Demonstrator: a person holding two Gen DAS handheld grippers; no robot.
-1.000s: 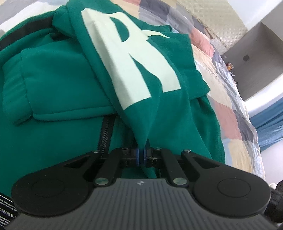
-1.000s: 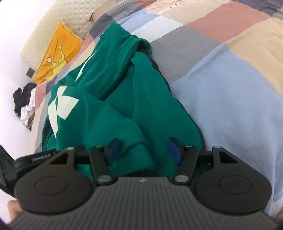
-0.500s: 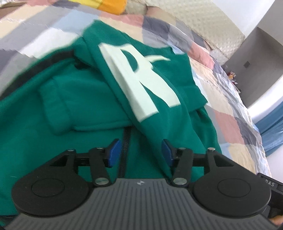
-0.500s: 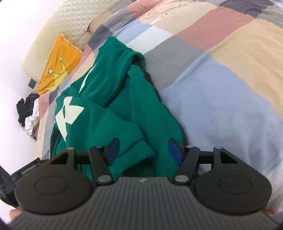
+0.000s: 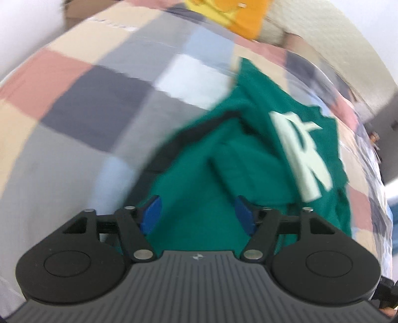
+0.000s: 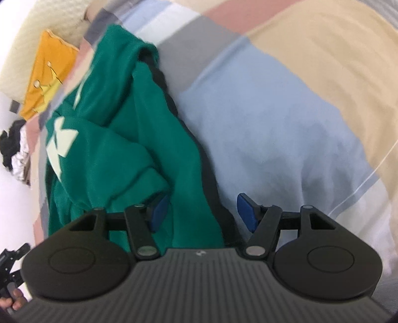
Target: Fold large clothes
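A green zip jacket (image 5: 219, 179) with a large pale letter R (image 5: 301, 154) lies crumpled on a patchwork bedspread (image 5: 82, 104). My left gripper (image 5: 197, 215) hovers above its near part, jaws still opening, blue pads clear of the cloth. In the right wrist view the same jacket (image 6: 119, 129) lies to the left, its black-trimmed edge running toward me. My right gripper (image 6: 202, 211) stands open over that edge, nothing pinched between its pads; whether the left pad touches the cloth I cannot tell.
An orange pillow (image 5: 231, 12) and a cream quilted headboard (image 5: 323, 32) lie at the head of the bed. A dark heap of clothes (image 6: 13, 149) sits past the bed's left side. Bare bedspread (image 6: 286, 111) spreads to the right of the jacket.
The left gripper let go of the jacket fold, opened, and pulled back and up, swinging left so more bedspread shows. The right gripper shifted slightly rightward along the jacket's edge, still open.
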